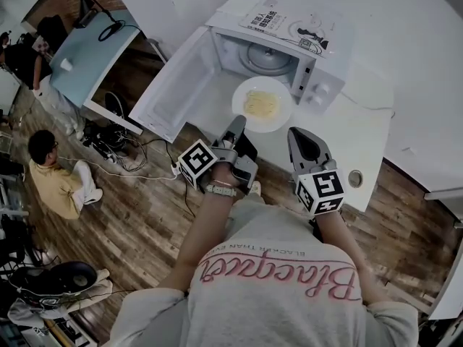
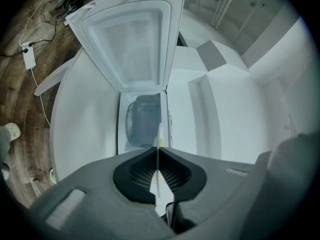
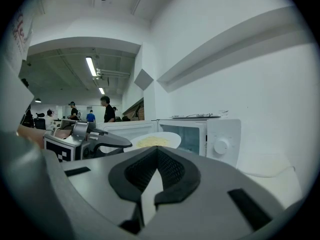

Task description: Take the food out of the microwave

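Head view. A white microwave (image 1: 318,78) stands on a white desk (image 1: 362,136) with its door (image 1: 181,85) swung fully open to the left. A glass turntable (image 1: 268,56) lies in the cavity and a booklet (image 1: 264,20) lies on top of the microwave. A white plate (image 1: 286,110) carrying pale yellow food (image 1: 260,105) sits just in front of the cavity mouth. The left hand-held gripper (image 1: 237,123) grips the plate by its near left rim. The right hand-held gripper (image 1: 295,132) is just near and to the right of the plate, not touching it.

Left gripper view. The left hand-held gripper (image 2: 158,146) has its jaws clamped on the plate (image 2: 159,134), seen edge-on as a thin white line, with the microwave (image 2: 145,121) beyond.

Right gripper view. The right hand-held gripper (image 3: 157,151) has its jaw tips pressed together with nothing between them. Beyond it the plate (image 3: 172,136) and food (image 3: 152,142) are level at cavity height, to the left of the microwave (image 3: 220,139).
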Tool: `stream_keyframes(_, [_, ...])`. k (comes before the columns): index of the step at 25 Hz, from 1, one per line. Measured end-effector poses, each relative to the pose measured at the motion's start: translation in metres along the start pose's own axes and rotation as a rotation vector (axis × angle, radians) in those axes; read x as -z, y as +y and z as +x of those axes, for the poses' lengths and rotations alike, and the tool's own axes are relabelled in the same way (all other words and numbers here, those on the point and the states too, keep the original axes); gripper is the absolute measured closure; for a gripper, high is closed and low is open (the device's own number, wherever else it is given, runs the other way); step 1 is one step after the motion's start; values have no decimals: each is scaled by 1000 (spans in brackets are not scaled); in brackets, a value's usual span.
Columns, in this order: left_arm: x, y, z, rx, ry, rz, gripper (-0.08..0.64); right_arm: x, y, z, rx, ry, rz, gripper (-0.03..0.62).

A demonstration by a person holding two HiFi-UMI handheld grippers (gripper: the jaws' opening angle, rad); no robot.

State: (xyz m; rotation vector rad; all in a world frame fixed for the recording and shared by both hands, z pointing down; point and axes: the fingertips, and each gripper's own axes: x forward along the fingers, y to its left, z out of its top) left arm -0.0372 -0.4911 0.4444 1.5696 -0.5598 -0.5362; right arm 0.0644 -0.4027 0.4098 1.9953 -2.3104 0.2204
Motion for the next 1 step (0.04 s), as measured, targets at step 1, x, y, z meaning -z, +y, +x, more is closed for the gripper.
stream_keyframes(1, [2,-2,-1,0,-1,-3,543,-1,0,-1,-2,-2,-3,584])
